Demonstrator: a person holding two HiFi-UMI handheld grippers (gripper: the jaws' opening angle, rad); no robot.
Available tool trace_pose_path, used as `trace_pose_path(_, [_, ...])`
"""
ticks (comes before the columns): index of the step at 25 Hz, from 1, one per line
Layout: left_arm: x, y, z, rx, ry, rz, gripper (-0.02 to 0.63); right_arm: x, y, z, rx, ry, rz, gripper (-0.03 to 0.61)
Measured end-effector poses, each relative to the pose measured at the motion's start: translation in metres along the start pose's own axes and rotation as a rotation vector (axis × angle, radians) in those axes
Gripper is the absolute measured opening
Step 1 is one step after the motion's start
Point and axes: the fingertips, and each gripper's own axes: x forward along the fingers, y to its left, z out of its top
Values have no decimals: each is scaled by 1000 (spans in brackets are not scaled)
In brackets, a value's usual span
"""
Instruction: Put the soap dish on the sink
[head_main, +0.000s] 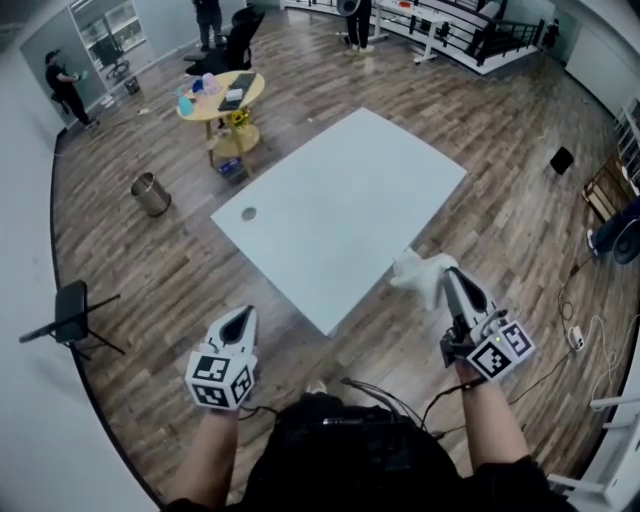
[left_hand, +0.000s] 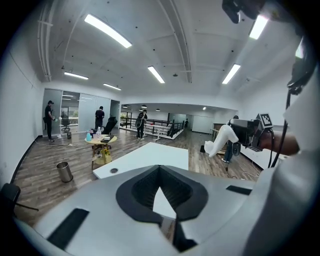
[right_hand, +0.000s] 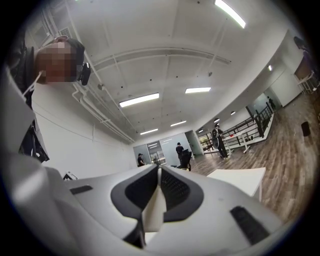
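Gripping: the right tongs (head_main: 452, 280) are clamped on the white soap dish (head_main: 420, 276); the right gripper view shows a thin white edge of the dish (right_hand: 154, 210) pinched between the two dark pads (right_hand: 176, 192).
Soap dish position: in the air at about 4 o'clock in the head view, just off the near right edge of the table (head_main: 340, 220), not resting on anything. From the left gripper view it shows at 2 o'clock as a pale curved shape (left_hand: 220, 142) sticking out of the right tongs (left_hand: 235, 139).
Left tongs: the left tongs (head_main: 238, 318) are at 7 o'clock in the head view, closed tip to tip with nothing between them; the left gripper view shows only the white table top through the small gap behind the tips (left_hand: 159, 170).
Table: a large bare white top at the centre, with a small round hole (head_main: 248, 213) near its left corner.
Surroundings: wood floor (head_main: 170, 270); a round yellow side table (head_main: 250, 95) at 11 o'clock; a metal bin (head_main: 150, 193) at 10 o'clock; a black chair (head_main: 70, 315) at 8 o'clock.
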Motion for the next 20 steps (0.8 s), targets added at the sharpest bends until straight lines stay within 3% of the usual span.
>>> trace_pose_path(3, [6,20,5,44,-1,-1,-11,15,0,-3,-3,-12,-19,29])
trace_pose_path(11, [31,77,2,35,-9,-34,-11,57,8,-20,-27,-27,-68,29])
trace_pose_path(20, [47,91,6,25,-38,-68,-11,73,15,-11,-59,-33,-85,29])
